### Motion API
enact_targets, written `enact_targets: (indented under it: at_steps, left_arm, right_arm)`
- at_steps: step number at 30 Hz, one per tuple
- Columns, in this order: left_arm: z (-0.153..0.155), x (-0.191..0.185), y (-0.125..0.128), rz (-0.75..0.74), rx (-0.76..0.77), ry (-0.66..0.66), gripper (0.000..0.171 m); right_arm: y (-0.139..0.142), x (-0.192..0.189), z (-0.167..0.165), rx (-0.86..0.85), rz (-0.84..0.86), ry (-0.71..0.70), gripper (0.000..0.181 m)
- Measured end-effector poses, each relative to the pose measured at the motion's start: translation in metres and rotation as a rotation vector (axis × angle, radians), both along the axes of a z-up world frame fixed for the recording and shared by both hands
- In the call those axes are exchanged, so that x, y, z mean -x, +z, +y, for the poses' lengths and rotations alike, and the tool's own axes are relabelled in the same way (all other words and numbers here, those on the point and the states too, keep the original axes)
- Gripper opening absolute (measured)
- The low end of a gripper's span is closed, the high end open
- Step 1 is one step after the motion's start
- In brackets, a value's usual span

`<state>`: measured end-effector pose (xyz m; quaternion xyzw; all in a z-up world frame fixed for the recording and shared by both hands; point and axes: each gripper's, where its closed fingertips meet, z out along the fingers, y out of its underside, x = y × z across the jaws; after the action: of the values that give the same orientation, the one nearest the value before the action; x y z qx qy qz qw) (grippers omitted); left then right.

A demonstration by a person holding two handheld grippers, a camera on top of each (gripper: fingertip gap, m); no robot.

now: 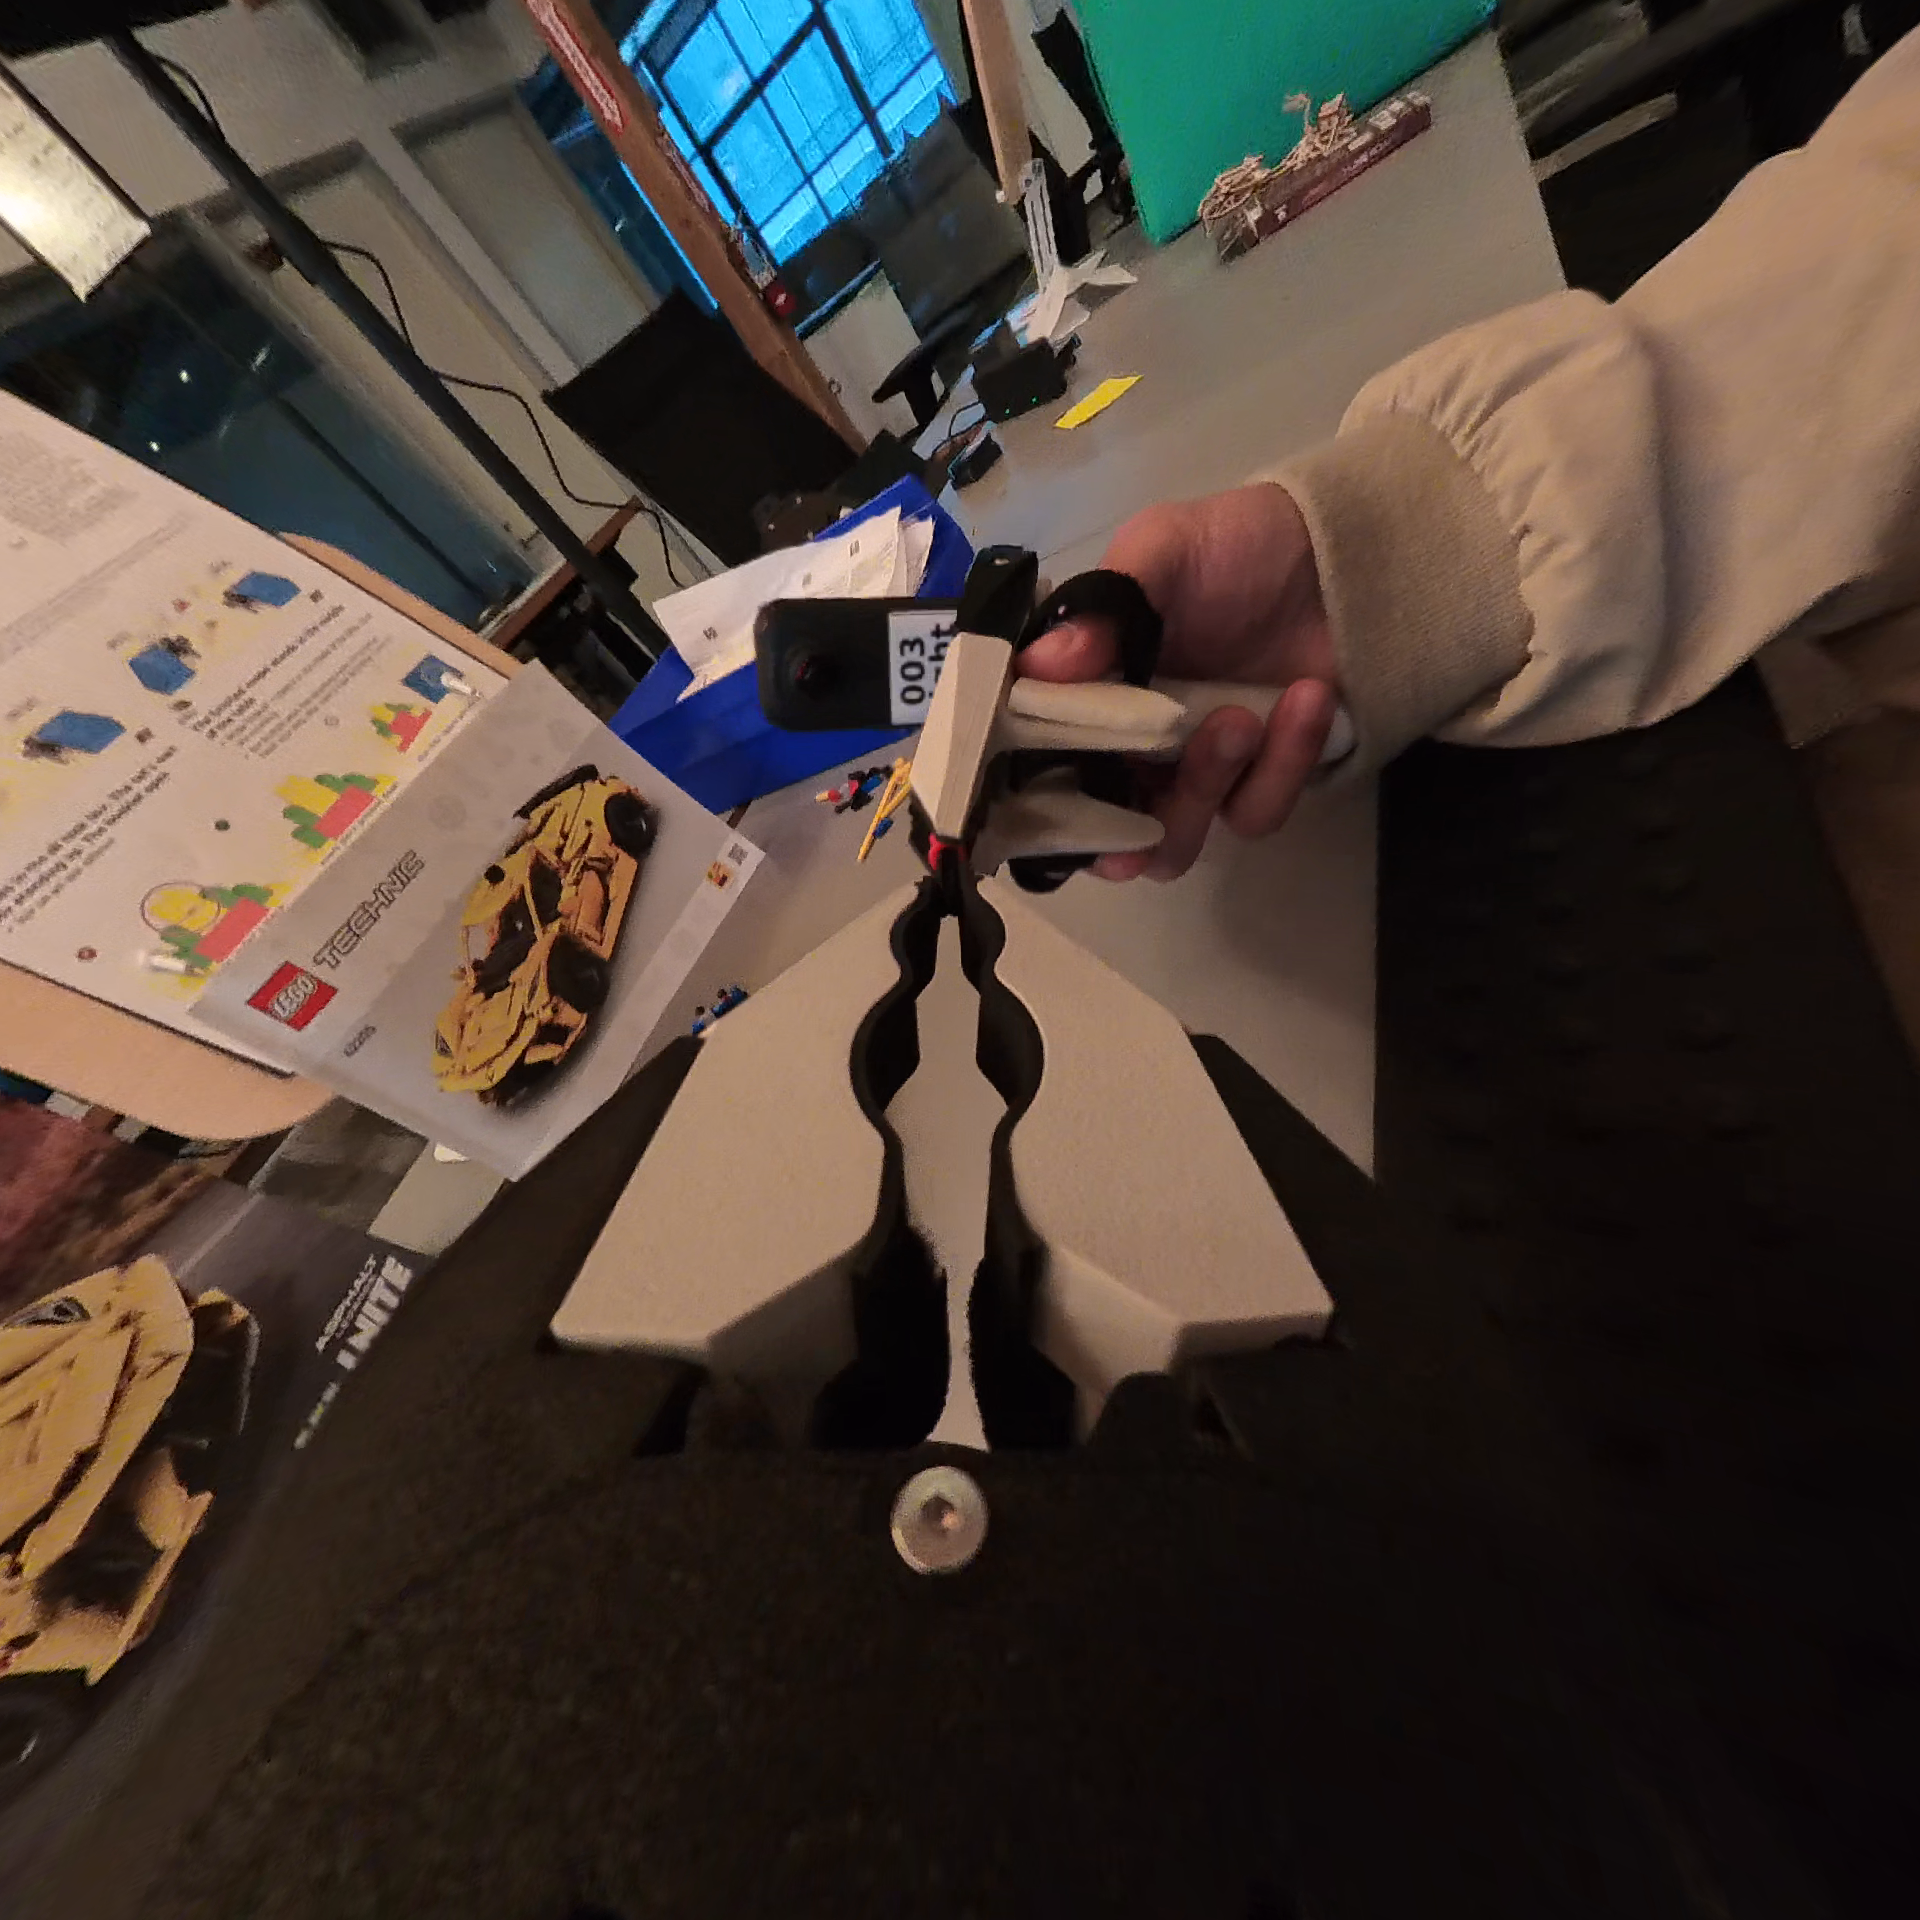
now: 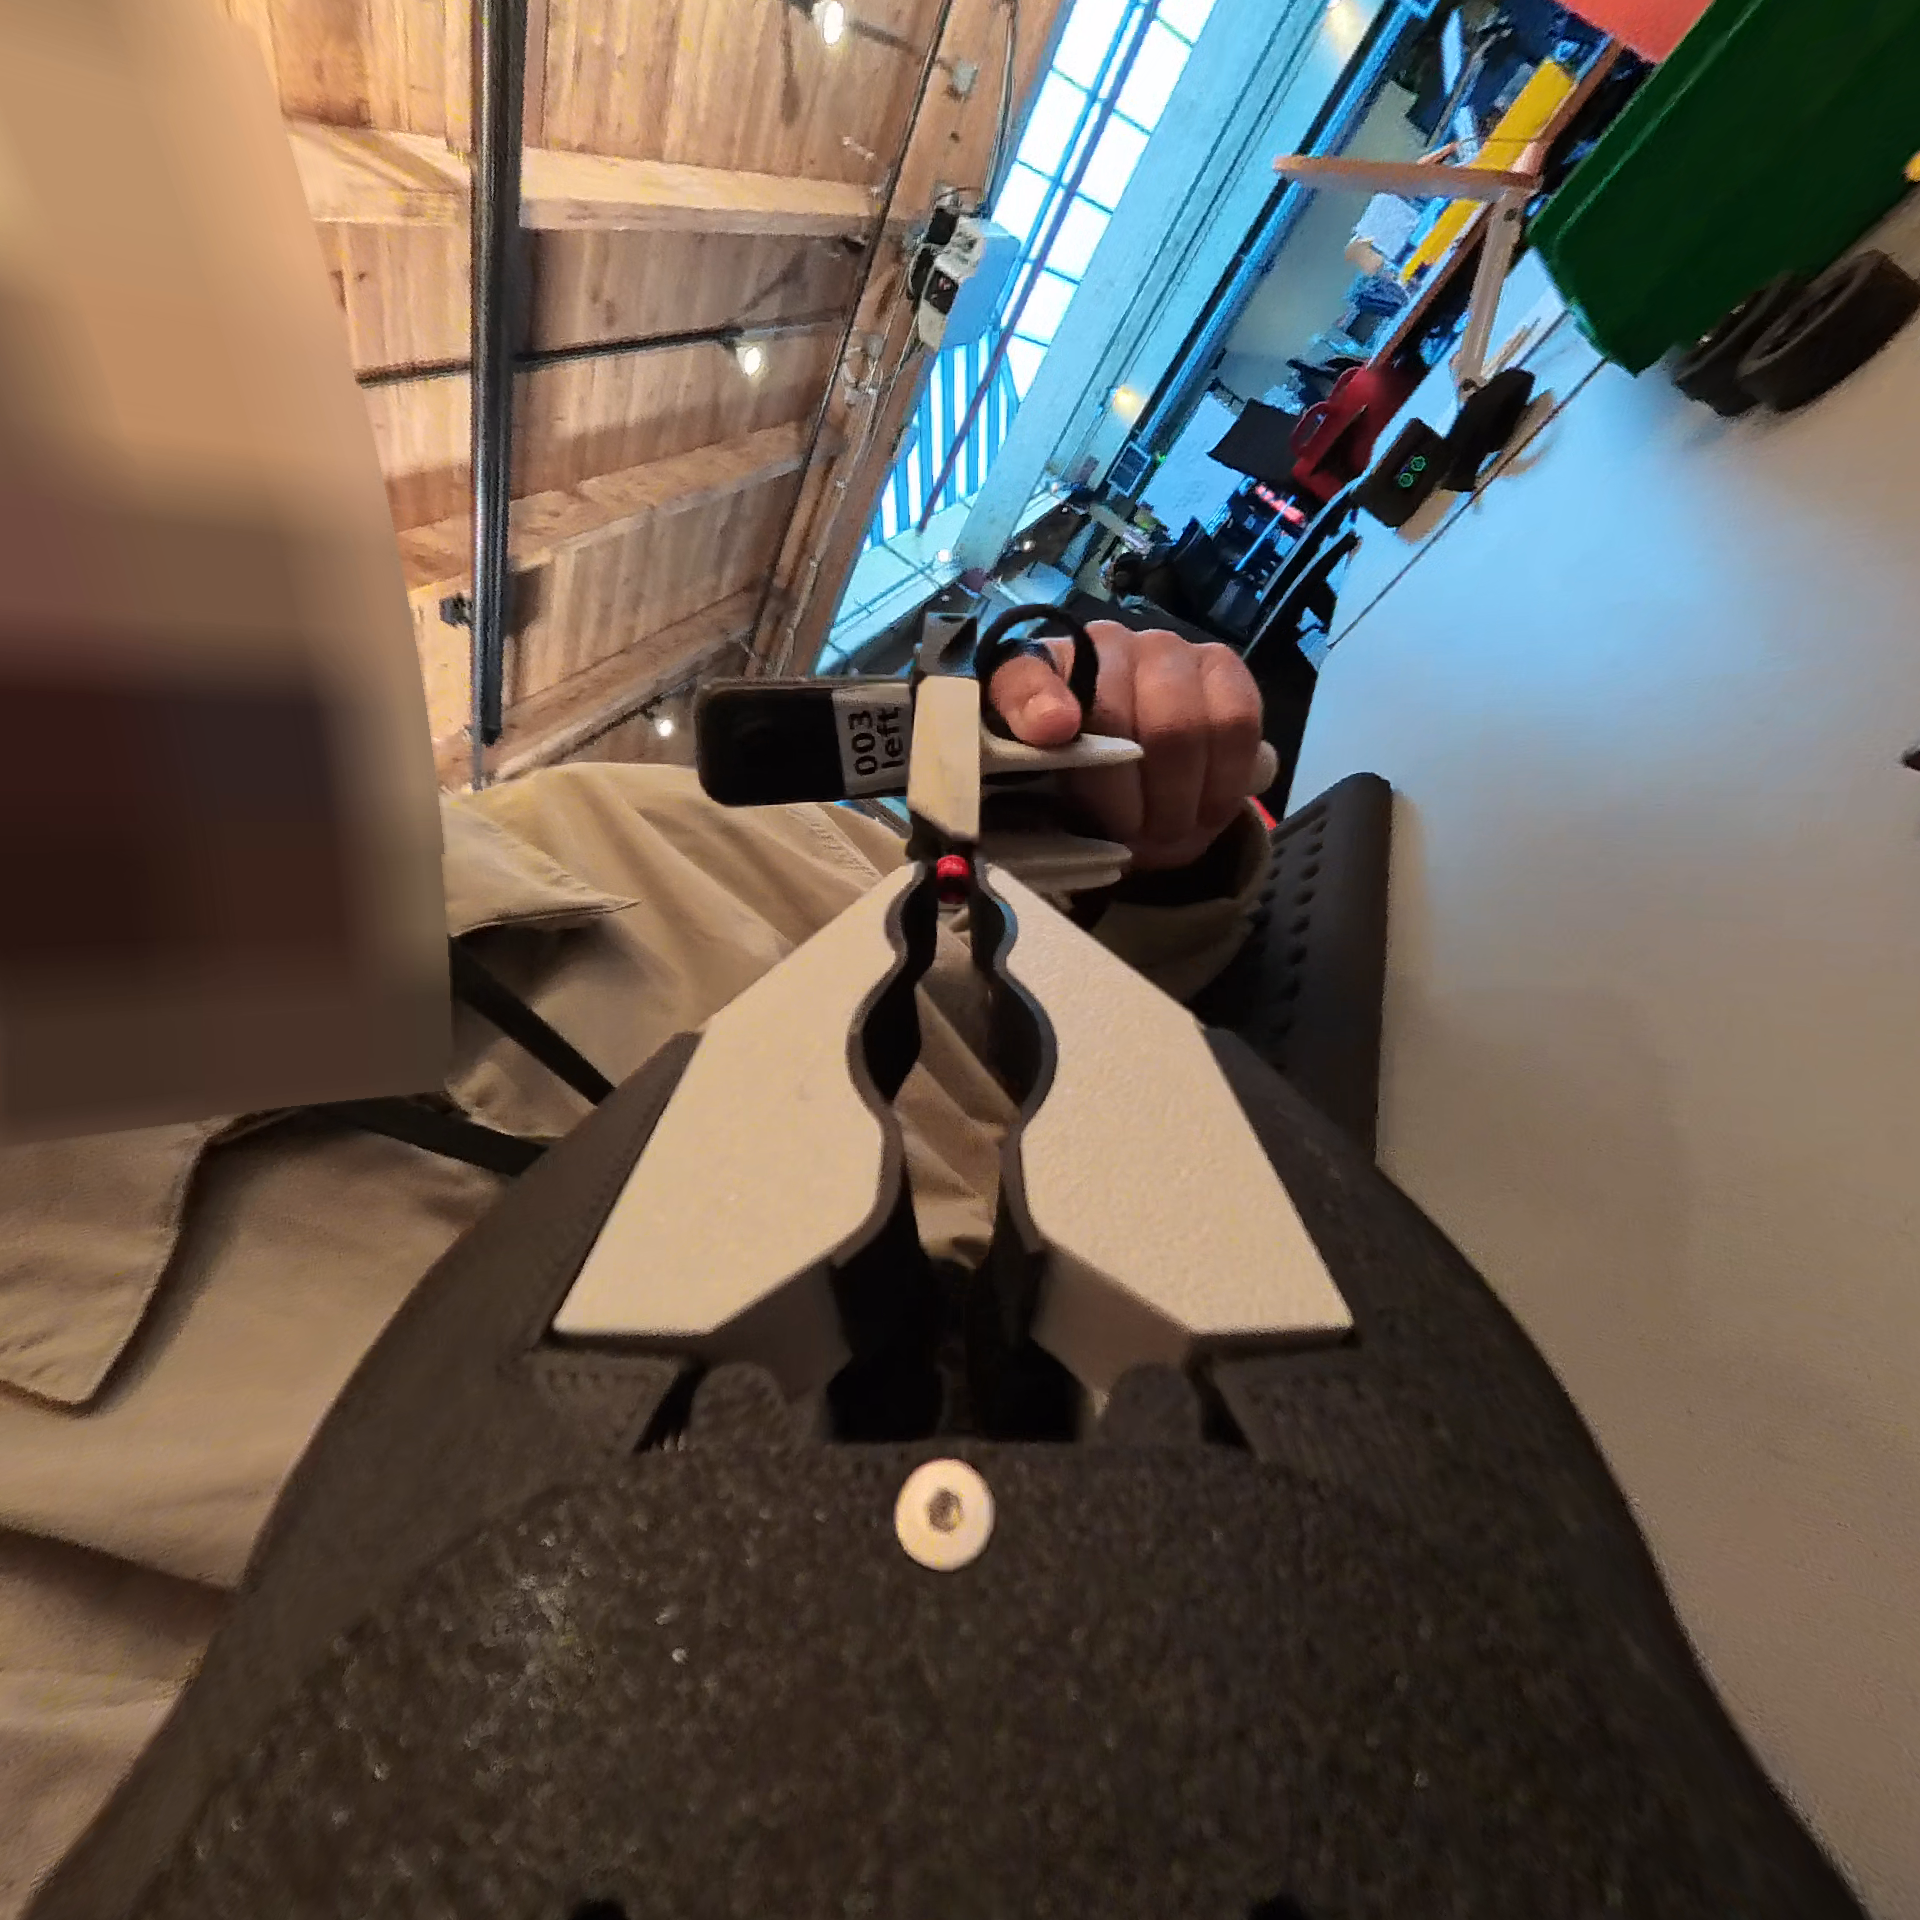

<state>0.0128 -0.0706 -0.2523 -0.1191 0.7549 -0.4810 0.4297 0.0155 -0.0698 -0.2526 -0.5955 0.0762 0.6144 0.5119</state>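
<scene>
My left gripper (image 1: 940, 902) and my right gripper (image 2: 951, 878) point at each other, tip to tip, in mid-air over a pale table (image 1: 1257, 966). Both are nearly closed on one small red and black toy piece (image 1: 941, 858), which also shows in the right wrist view (image 2: 951, 868). The left tips pinch its black end. The right tips pinch its red end. In the left wrist view the right gripper (image 1: 951, 821) is held by a hand (image 1: 1216, 665) in a beige sleeve. In the right wrist view the left gripper (image 2: 943, 821) is held by a hand (image 2: 1174, 727).
A building-set booklet with a yellow car (image 1: 499, 935) and a printed sheet (image 1: 156, 727) lie at the left. A blue bin of papers (image 1: 748, 727) and loose small pieces (image 1: 873, 800) sit behind. A box showing a yellow car (image 1: 94, 1455) is at the lower left. A black chair back (image 2: 1320, 935) is near. My left and right fingertips are right by each other.
</scene>
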Motion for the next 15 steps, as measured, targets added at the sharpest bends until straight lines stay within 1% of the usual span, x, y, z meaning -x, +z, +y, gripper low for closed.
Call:
enact_targets:
  at_steps: [1,2,3,4,5,7,8,9,10,11,13,14,15]
  left_arm:
    - [0.004,0.004,0.006,-0.009,0.030,-0.007,0.003]
    - [0.012,0.010,0.017,-0.021,0.092,-0.023,0.002]
    - [0.024,0.014,0.024,-0.006,0.132,-0.013,0.002]
    - [0.035,0.016,0.025,0.003,0.132,0.002,0.002]
    - [0.043,0.016,0.020,0.029,0.122,0.016,0.003]
    - [0.042,0.016,0.008,0.119,0.176,-0.028,0.003]
    - [0.038,0.014,0.001,0.175,0.204,-0.046,0.003]
    - [0.034,0.010,-0.008,0.223,0.213,-0.049,0.003]
    - [0.029,0.006,-0.019,0.290,0.209,-0.048,0.003]
    - [0.027,0.000,-0.028,0.349,0.205,-0.021,0.003]
    - [0.024,-0.013,-0.037,0.445,0.243,0.044,0.003]
    - [0.016,-0.015,-0.040,0.534,0.282,0.024,0.003]
    - [0.006,-0.016,-0.040,0.630,0.320,-0.005,0.003]
  right_arm:
    - [-0.005,-0.014,-0.004,0.025,0.017,-0.039,0.004]
    - [-0.011,-0.035,-0.012,0.045,0.036,-0.096,0.004]
    - [-0.012,-0.058,-0.024,0.041,0.099,-0.151,0.003]
    - [-0.022,-0.064,-0.033,0.082,0.058,-0.167,0.003]
    - [-0.033,-0.061,-0.037,0.141,-0.022,-0.158,0.004]
    - [-0.044,-0.055,-0.039,0.195,-0.156,-0.156,0.004]
    - [-0.052,-0.061,-0.041,0.216,-0.264,-0.203,0.004]
    - [-0.072,-0.081,-0.045,0.307,-0.450,-0.312,0.004]
    - [-0.093,-0.112,-0.058,0.431,-0.645,-0.443,0.005]
    - [-0.104,-0.145,-0.076,0.548,-0.801,-0.567,0.005]
    - [-0.116,-0.197,-0.120,0.759,-1.073,-0.734,0.005]
    - [-0.120,-0.218,-0.143,0.855,-1.183,-0.795,0.005]
    - [-0.124,-0.232,-0.163,0.934,-1.256,-0.833,0.005]
